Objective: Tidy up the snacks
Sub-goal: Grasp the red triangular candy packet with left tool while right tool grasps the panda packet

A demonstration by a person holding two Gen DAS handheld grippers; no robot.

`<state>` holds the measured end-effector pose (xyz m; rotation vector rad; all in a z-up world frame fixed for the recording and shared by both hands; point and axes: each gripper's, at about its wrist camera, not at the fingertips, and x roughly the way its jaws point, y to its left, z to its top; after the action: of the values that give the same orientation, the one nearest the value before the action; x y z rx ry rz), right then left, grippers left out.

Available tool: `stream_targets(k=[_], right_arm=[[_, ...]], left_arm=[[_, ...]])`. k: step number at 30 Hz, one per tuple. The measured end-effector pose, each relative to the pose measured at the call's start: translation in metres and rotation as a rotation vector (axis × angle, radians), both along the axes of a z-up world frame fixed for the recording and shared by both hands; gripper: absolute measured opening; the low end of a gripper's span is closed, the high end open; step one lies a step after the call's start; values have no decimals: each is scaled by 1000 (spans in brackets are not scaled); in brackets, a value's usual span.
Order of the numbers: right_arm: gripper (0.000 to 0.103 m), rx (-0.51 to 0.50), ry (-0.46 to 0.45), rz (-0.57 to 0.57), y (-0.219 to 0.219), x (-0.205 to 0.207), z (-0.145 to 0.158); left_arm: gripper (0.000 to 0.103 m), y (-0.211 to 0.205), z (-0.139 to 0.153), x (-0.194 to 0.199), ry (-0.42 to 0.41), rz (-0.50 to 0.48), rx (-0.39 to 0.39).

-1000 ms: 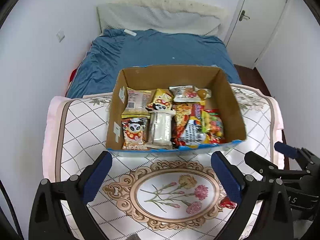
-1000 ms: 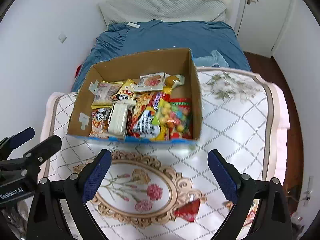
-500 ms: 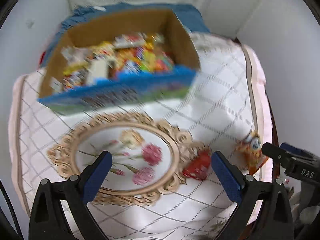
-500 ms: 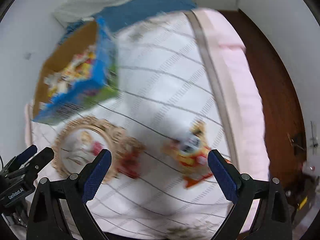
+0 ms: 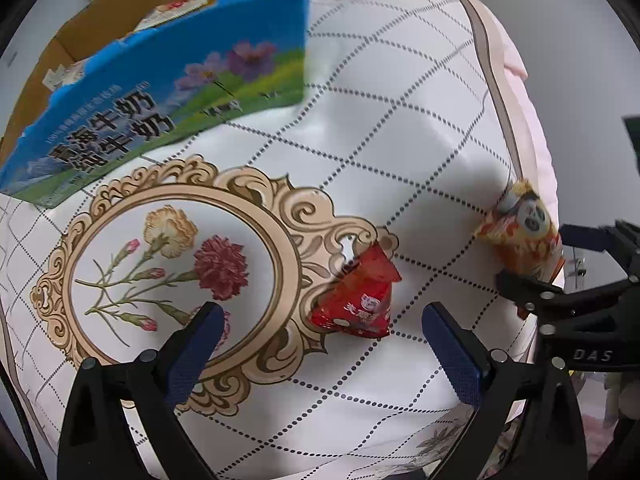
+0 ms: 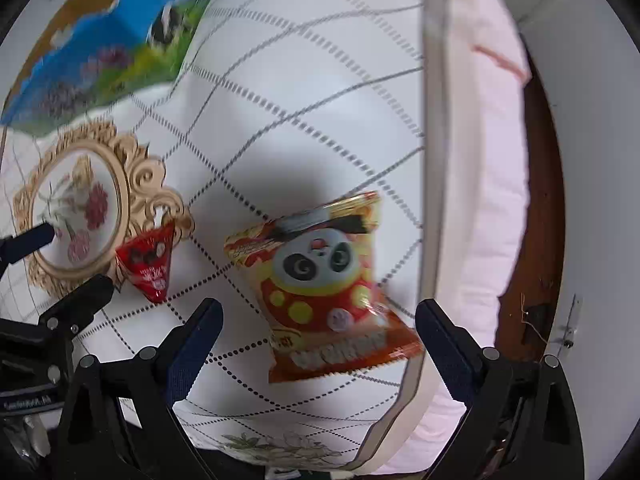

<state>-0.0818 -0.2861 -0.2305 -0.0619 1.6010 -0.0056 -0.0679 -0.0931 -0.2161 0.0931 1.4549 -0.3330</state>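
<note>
My left gripper (image 5: 318, 338) hangs low over the quilted cover (image 5: 400, 120), fingers spread wide and holding nothing. The red triangular packet (image 5: 354, 294) lies flat on the cover in the gap between them, nearer the right-hand pad (image 5: 452, 354) than the left one, and I see no contact with either. It sits on the edge of the gold floral frame (image 5: 256, 196) printed on the cover.

My right gripper (image 6: 318, 338) is just as wide open — both pads clear of everything. The panda snack bag (image 6: 320, 284) lies tilted on the cover between its fingers, its lower corner close to the right pad (image 6: 444, 350), though the picture is too smeared for me to tell whether they touch. From the left wrist view that same bag sits near the cover's right border, with the right gripper's dark fingers around it.

The cardboard box (image 5: 160, 80), blue printed side facing me, stands at the upper left of the cover, well apart from both loose packets — a few snack wrappers just show over its rim.
</note>
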Motion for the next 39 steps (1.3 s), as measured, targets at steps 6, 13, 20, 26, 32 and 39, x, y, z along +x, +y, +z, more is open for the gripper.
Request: stream_targets(k=[6, 13, 20, 26, 32, 39], right_arm=[[85, 6, -2, -68, -17, 4, -12], [70, 77, -4, -204, -50, 1, -18], [70, 85, 0, -221, -57, 0, -26], [57, 128, -59, -221, -25, -13, -10], [57, 284, -82, -193, 42, -17, 1], [57, 346, -42, -148, 140, 5, -24]], left_arm=[[101, -15, -15, -1, 7, -34, 30], [98, -42, -34, 2, 14, -79, 46], [46, -56, -58, 3, 58, -78, 32], [39, -26, -44, 1, 40, -30, 37], [39, 40, -18, -13, -3, 60, 91], [39, 120, -25, -8, 6, 212, 170]])
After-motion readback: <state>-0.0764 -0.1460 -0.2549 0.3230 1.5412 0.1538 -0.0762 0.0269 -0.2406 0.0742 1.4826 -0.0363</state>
